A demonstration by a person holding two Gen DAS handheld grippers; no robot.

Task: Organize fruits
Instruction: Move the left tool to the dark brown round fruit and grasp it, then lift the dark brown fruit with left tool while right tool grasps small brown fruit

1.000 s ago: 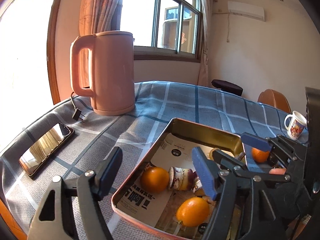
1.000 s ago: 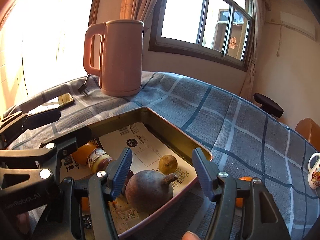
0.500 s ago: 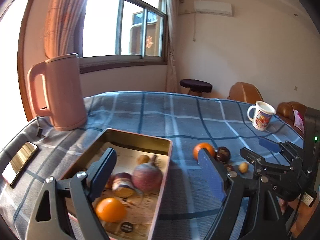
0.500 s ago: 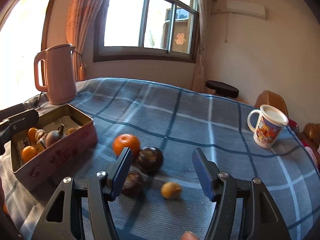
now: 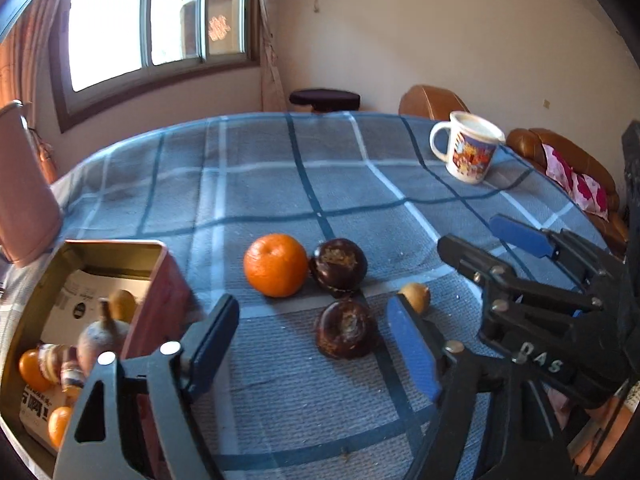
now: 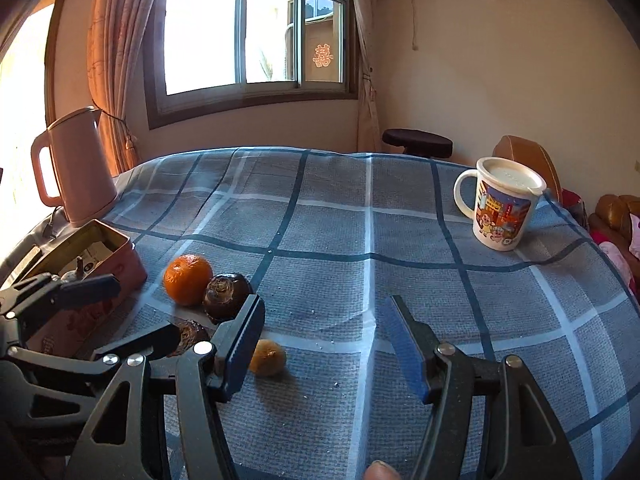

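Four loose fruits lie close together on the checked surface (image 5: pixel 280 184), centre of the left view: an orange (image 5: pixel 275 265), a dark round fruit (image 5: pixel 338 266) touching its right side, a second dark fruit (image 5: pixel 347 334) just below, and a small tan fruit (image 5: pixel 415 296) to the right. The tin (image 5: pixel 158 280) at lower left already holds several fruits.

The left tool (image 5: pixel 312 344) is wide and empty, its fingers framing the lower dark fruit from a little above. The right tool (image 6: pixel 322 344) is also wide and empty; in its own view the small tan fruit (image 6: pixel 267 362) sits just beside its left finger, lower centre.

The orange looks firm and fairly light, with a dimpled skin that should give the pads some bite; taking it across its widest middle seems safest. The dark fruits look hard-shelled and smooth, so they may roll or slip unless pinched at the equator. The tan fruit is small and probably light, needing a nearly closed, gentle pinch. A mug (image 6: pixel 502 208) stands well apart at upper right.
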